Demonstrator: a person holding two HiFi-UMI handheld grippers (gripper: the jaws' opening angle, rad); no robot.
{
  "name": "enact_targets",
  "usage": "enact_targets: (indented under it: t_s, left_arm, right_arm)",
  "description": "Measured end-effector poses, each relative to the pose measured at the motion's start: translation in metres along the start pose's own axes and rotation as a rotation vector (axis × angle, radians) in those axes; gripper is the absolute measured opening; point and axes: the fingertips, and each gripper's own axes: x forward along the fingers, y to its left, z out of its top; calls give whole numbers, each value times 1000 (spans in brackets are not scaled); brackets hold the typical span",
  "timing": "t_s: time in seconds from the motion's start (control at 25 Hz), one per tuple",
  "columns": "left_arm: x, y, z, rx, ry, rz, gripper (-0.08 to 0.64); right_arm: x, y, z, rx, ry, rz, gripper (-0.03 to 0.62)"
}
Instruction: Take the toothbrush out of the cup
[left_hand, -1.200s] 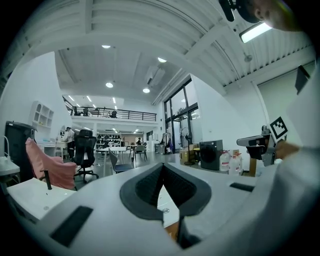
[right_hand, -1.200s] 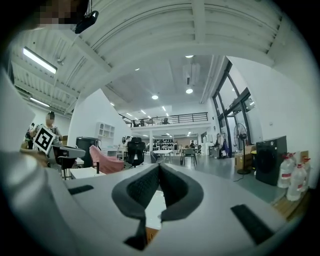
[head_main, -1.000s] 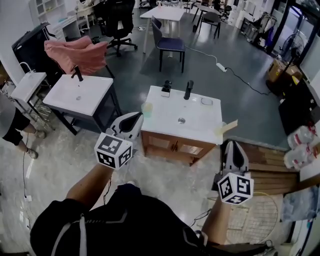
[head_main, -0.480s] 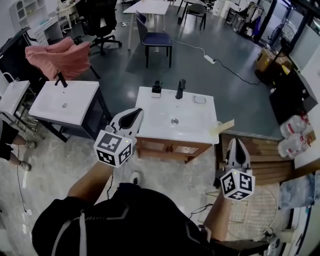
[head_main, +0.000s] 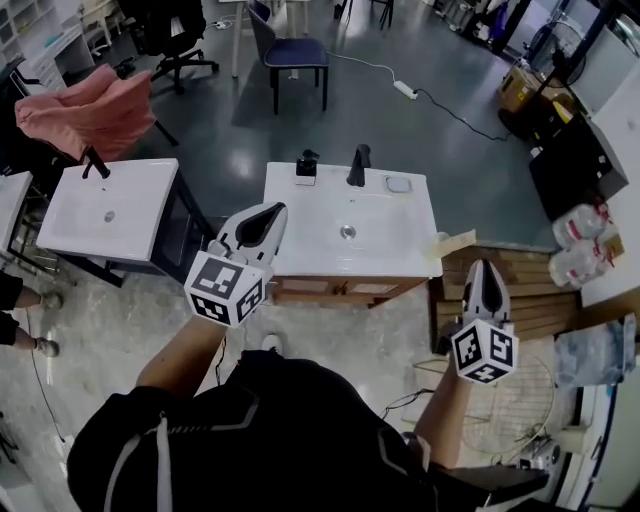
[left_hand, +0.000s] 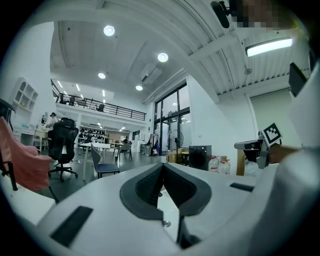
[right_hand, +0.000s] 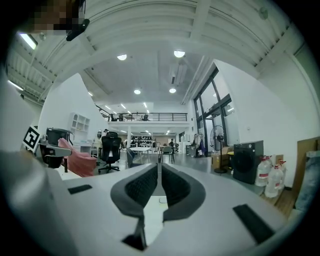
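Overhead, you held both grippers in front of the white sink bench (head_main: 390, 240). Your left gripper (head_main: 270, 214) sat at the bench's 8 o'clock corner, overlapping its front left edge. Your right gripper (head_main: 484, 272) hung off the 4 o'clock corner, apart from the bench, with wooden slats (head_main: 530, 300) behind it. A black tap (head_main: 357, 165) stood at the bench's 12 o'clock edge, with a dark dispenser (head_main: 305, 166) near it at 11 o'clock and a small dish (head_main: 398, 184) at 1 o'clock. The cup and toothbrush did not show, and you could not tell whether the left gripper covered them.

Next, in the left gripper view, the jaws were pressed together at the tips with nothing between them. A pink cloth (left_hand: 22, 167) hung at 9 o'clock, and your right gripper showed at 3 o'clock.

Lastly, in the right gripper view, the jaws stood a narrow slit apart, having just been opening, and they held nothing. Water bottles (right_hand: 270, 179) stood at 3 o'clock.
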Motion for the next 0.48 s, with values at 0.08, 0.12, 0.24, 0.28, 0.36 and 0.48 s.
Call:
enact_targets:
  t_s: [0.08,0.12,0.24,0.28,0.36,0.48]
  left_arm:
    - [5,9,-1,-5,1,-16,3]
    - [9,12,-1,-10,0,-25,3]
    - [17,20,-1,-28,3,-56,3]
    - [19,23,-2,-32,5,-65,3]
    - [22,30,-4,-38,5,-78,4]
    - [27,42,-8,-48,4,-83,3]
  right_arm:
    - [7,1,-1,-5,7,-18,35]
    - [10,1,-2,-9,12,-28,39]
    - [17,-2,-4,-14,31,-65,60]
    - [19,-2,-5,-13,35,-75,63]
    - [24,-2,-8,-14,35,-91,71]
    - [36,-2,-21,-14,50,-103,81]
